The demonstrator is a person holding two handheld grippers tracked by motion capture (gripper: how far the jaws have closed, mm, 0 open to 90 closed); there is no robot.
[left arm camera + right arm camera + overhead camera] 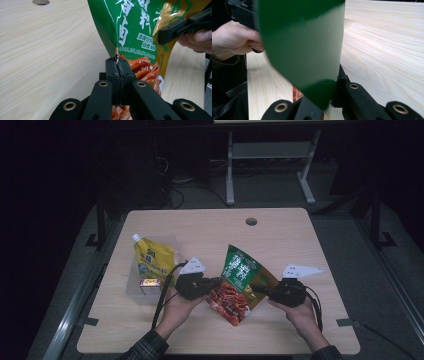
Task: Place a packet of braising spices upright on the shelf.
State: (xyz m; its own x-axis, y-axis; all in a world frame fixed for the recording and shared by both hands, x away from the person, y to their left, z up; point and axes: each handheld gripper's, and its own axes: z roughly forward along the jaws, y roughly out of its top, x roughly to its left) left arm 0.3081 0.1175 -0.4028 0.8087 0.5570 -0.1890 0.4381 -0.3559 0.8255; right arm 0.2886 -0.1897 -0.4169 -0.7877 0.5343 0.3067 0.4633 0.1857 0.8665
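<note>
A green and gold snack bag [239, 280] with red food pictured on it hangs between both hands above the wooden table [210, 227]. My left gripper [216, 283] is shut on the bag's left edge; in the left gripper view the jaws [117, 62] pinch the seam of the snack bag [130, 27]. My right gripper [260, 291] is shut on the bag's right edge. In the right gripper view the bag's plain green back [304, 47] covers most of the jaws, and the other hand [233, 40] shows behind it.
A yellow spouted pouch [152, 257] stands in a clear container [145, 287] at the table's left, with a small box [149, 282] in front of it. A round cable hole [251, 221] lies near the far edge. A dark floor and a desk frame [270, 165] lie beyond.
</note>
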